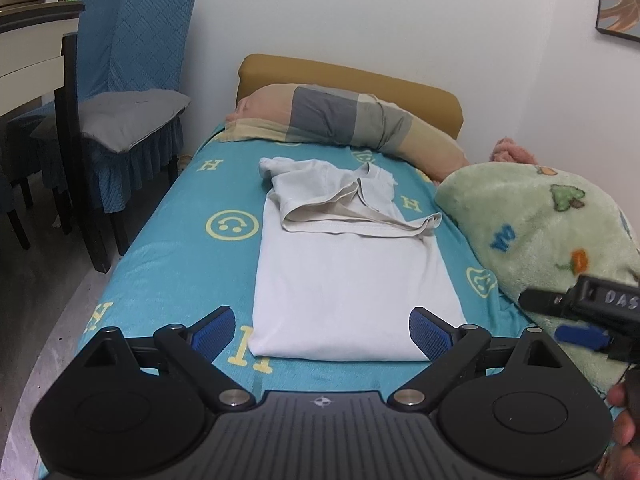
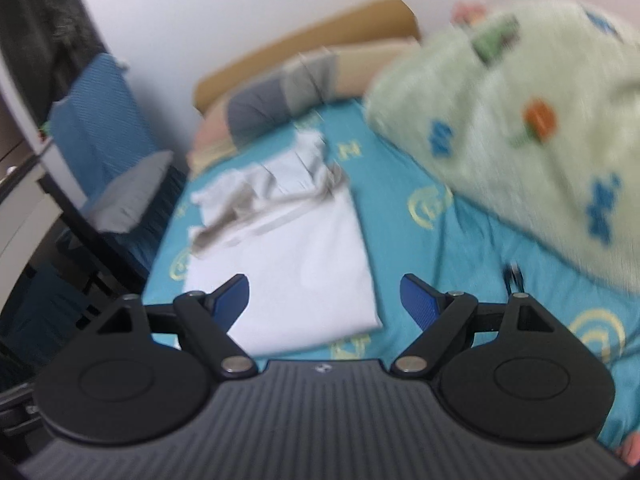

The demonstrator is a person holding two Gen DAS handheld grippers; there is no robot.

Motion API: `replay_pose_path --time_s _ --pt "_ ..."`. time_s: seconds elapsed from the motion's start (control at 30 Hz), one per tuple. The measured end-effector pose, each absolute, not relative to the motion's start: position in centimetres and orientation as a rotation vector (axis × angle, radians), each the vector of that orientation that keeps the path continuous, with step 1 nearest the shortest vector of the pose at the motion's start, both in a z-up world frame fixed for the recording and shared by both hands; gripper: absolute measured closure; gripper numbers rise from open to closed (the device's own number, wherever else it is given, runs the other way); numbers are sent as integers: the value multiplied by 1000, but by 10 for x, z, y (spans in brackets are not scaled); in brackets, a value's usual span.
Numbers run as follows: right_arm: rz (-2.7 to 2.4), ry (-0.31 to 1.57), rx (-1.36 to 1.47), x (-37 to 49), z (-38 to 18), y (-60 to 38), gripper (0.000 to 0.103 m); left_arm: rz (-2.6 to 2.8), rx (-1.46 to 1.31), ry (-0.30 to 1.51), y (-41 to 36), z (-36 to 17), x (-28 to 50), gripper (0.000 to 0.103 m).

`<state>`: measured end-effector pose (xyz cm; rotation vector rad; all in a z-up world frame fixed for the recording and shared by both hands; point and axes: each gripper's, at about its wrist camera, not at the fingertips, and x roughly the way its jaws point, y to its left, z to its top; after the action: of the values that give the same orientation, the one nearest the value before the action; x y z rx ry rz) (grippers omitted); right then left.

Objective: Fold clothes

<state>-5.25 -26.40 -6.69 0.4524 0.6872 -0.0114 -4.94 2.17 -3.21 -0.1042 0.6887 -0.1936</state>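
A white T-shirt [image 1: 344,272] lies lengthwise on the teal bed sheet [image 1: 172,248], its sides folded in and both sleeves bunched across the top. My left gripper [image 1: 322,330] hovers open just above the shirt's near hem, with nothing between its blue pads. The right wrist view is blurred. It shows the same shirt [image 2: 304,248] ahead and to the left. My right gripper [image 2: 324,300] stands open over the shirt's near right corner, empty. The right gripper also shows at the right edge of the left wrist view [image 1: 580,320].
A striped pillow [image 1: 344,120] and a mustard headboard [image 1: 352,76] lie at the far end of the bed. A green fleece blanket [image 1: 548,232] is heaped along the bed's right side. A blue-covered chair [image 1: 132,92] stands left of the bed, beside a table edge [image 1: 24,60].
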Motion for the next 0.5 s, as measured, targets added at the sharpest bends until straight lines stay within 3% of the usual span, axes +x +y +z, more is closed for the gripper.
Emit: replay_pose_path --time_s 0.27,0.5 --pt "-23 876 818 -45 -119 -294 19 -186 -158 734 27 -38 -45 7" --pt "22 919 1073 -50 -146 -297 18 -186 -213 778 29 -45 -40 7"
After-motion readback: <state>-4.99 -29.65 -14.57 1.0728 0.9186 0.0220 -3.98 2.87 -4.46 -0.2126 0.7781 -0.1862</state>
